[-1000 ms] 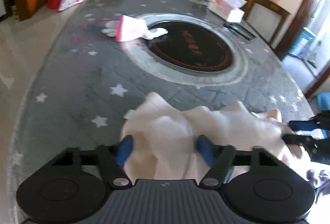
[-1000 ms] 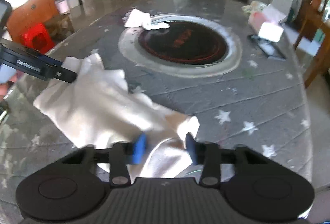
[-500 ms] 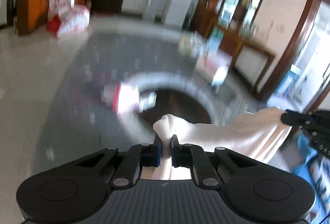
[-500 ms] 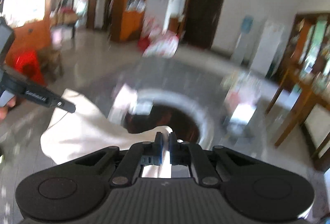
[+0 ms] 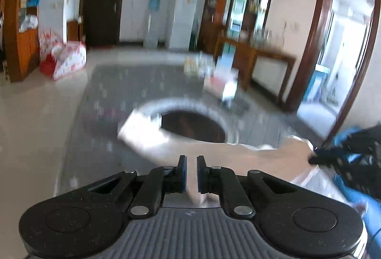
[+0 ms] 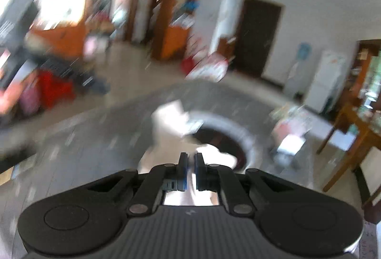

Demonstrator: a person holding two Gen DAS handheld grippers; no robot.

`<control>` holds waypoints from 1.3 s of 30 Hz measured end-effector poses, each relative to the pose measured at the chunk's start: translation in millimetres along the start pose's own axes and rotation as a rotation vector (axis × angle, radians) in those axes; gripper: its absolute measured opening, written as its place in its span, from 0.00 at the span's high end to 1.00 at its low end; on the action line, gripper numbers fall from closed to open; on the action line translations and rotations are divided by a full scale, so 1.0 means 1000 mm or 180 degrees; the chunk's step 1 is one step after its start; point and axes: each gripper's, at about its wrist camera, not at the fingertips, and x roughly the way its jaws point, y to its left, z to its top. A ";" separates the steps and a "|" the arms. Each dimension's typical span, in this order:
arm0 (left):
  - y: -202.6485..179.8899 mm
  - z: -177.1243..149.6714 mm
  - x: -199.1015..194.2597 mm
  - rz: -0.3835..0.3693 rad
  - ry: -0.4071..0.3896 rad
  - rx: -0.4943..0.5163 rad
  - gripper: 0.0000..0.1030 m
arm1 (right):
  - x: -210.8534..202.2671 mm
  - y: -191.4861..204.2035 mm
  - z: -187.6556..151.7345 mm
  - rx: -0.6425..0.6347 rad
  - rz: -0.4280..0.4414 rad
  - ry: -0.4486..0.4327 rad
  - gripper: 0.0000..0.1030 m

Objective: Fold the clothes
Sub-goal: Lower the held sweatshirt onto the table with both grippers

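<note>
You have the soft cream cloth garment [image 5: 273, 159] lifted over the near grey star-patterned counter [image 5: 100, 97], your left claw [image 5: 189, 172] and right claw [image 6: 189, 169] each pinching an edge; limp and light, so grip corners.

Motion blur smears the table [image 5: 100, 101] and the white cloth [image 6: 171, 125] in both views.

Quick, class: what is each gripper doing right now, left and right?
Left gripper: shut on the cream garment.
Right gripper: shut on the same cream garment.
</note>
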 end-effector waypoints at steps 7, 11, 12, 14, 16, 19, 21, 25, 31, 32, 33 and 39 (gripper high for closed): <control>-0.010 -0.037 0.040 0.0096 0.0479 0.0037 0.73 | 0.003 0.097 -0.087 -0.0712 0.0739 0.0799 0.94; -0.022 -0.035 0.055 0.0153 0.0506 0.0105 0.48 | -0.002 0.092 -0.086 -0.0573 0.0859 0.0781 0.79; -0.025 -0.035 0.059 0.0167 0.0513 0.0121 0.44 | -0.001 0.085 -0.081 -0.0473 0.0835 0.0738 0.74; -0.031 -0.032 0.066 0.0171 0.0504 0.0145 0.36 | 0.000 0.070 -0.072 -0.0272 0.0786 0.0652 0.59; -0.037 -0.029 0.072 0.0170 0.0472 0.0173 0.31 | 0.004 0.051 -0.066 -0.0112 0.0658 0.0572 0.55; -0.039 -0.030 0.076 0.0179 0.0444 0.0169 0.23 | 0.021 0.027 -0.059 0.0156 0.0416 0.0518 0.49; -0.036 -0.031 0.077 0.0192 0.0449 0.0118 0.19 | 0.040 0.014 -0.055 0.0349 0.0314 0.0504 0.49; -0.022 -0.034 0.071 0.0276 0.0429 0.0013 0.14 | 0.081 -0.007 -0.051 0.0662 0.0196 0.0489 0.49; 0.004 -0.039 0.053 0.0435 0.0369 -0.0092 0.10 | 0.113 -0.006 -0.047 0.0708 0.0239 0.0497 0.81; 0.007 -0.040 0.050 0.0465 0.0357 -0.0108 0.10 | 0.114 -0.002 -0.045 0.0658 0.0263 0.0485 0.84; 0.011 -0.040 0.048 0.0495 0.0350 -0.0128 0.10 | 0.112 0.003 -0.043 0.0577 0.0281 0.0455 0.88; 0.024 -0.042 0.037 0.0583 0.0312 -0.0226 0.10 | 0.082 0.055 -0.028 0.0016 0.0609 0.0235 0.90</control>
